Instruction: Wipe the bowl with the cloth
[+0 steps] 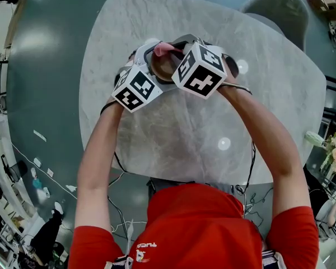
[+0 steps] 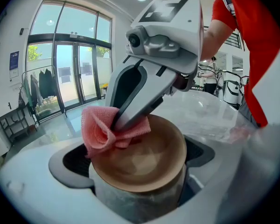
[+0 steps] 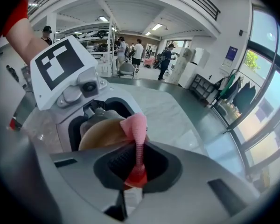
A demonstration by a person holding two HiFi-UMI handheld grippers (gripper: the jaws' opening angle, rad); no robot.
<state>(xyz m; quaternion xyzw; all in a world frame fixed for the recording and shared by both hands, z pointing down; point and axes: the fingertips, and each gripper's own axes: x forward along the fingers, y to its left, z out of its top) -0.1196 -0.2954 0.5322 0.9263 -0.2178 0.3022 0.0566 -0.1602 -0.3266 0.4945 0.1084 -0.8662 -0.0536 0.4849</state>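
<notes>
1. Bare arms (image 1: pixel 95 161) in red sleeves reach fwd over table (image 1: pixel 213 122), to its far half.
2. Left tongs (image 2: pixel 136 157) clamp brown bowl (image 2: pixel 149 164) betw jaws, opening turned to other hand's tool, prob to steady it & expose inside.
3. Right tongs (image 3: pixel 137 171) pinched shut on pink cloth (image 2: pixel 100 129); bunched end sits on bowl's inner rim, so wiping looks under way.
4. Tight pinch prob keeps cloth from slipping as it rubs.

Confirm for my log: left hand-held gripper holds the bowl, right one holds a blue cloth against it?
The cloth is pink, not blue: see the left gripper view. Left hand-held gripper holds the bowl, right hand-held gripper holds the cloth against it.
</notes>
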